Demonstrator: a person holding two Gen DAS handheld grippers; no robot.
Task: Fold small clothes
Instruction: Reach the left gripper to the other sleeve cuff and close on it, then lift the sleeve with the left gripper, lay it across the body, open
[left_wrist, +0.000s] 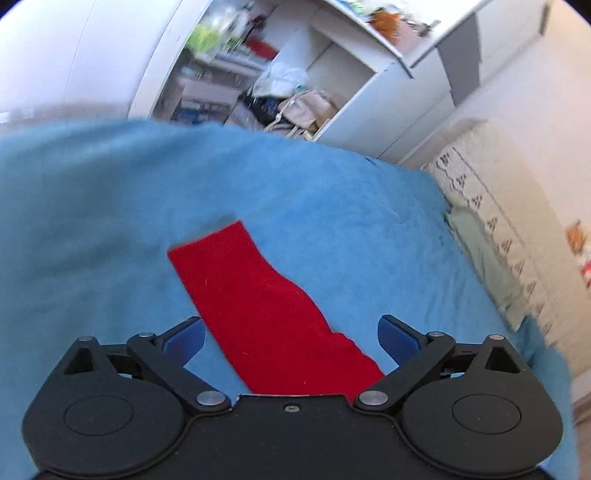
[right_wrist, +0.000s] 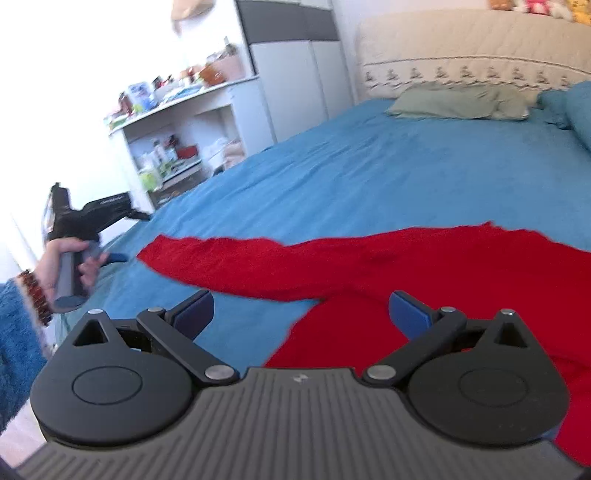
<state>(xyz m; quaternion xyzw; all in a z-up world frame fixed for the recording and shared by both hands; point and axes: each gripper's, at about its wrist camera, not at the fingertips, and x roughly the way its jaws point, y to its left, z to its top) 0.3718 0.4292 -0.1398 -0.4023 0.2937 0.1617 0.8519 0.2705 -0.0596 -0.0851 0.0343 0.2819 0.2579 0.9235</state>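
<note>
A red garment lies flat on the blue bedspread, one long sleeve stretched out to the left. In the left wrist view that sleeve runs from between the fingers up to its cuff. My left gripper is open above the sleeve, holding nothing. It also shows in the right wrist view, held in a hand near the cuff. My right gripper is open above the garment's body near the armpit, holding nothing.
A white shelf unit full of clutter stands beyond the bed's edge. A padded headboard, a green pillow and a blue pillow lie at the far end. The bedspread stretches wide around the sleeve.
</note>
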